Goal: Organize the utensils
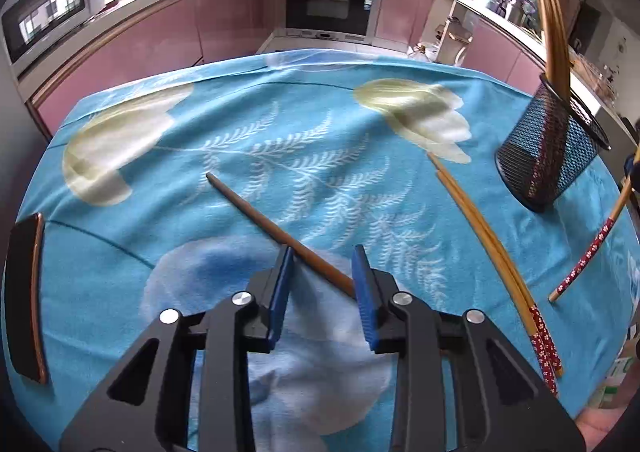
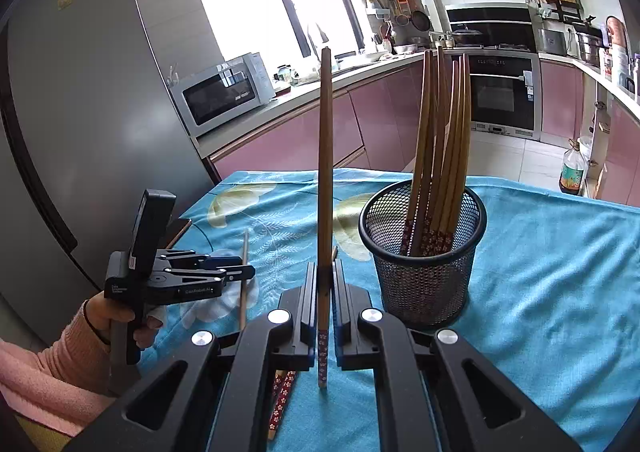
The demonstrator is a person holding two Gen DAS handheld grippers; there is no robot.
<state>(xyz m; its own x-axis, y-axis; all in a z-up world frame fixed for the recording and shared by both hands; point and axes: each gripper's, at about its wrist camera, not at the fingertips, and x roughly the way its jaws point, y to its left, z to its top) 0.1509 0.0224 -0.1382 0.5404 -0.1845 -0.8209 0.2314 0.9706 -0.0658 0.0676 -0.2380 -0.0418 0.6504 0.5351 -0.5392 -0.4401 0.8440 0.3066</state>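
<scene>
A mesh cup (image 2: 422,252) filled with chopsticks is seen just right of the right hand-held gripper (image 2: 324,292), which is clamped on an upright chopstick (image 2: 325,180). A brown chopstick (image 1: 276,232) lies on the table (image 1: 400,212) between the partly open jaws of the left hand-held gripper (image 1: 322,284); whether it is pressed cannot be told. A chopstick pair (image 1: 492,252) lies to its right.
</scene>
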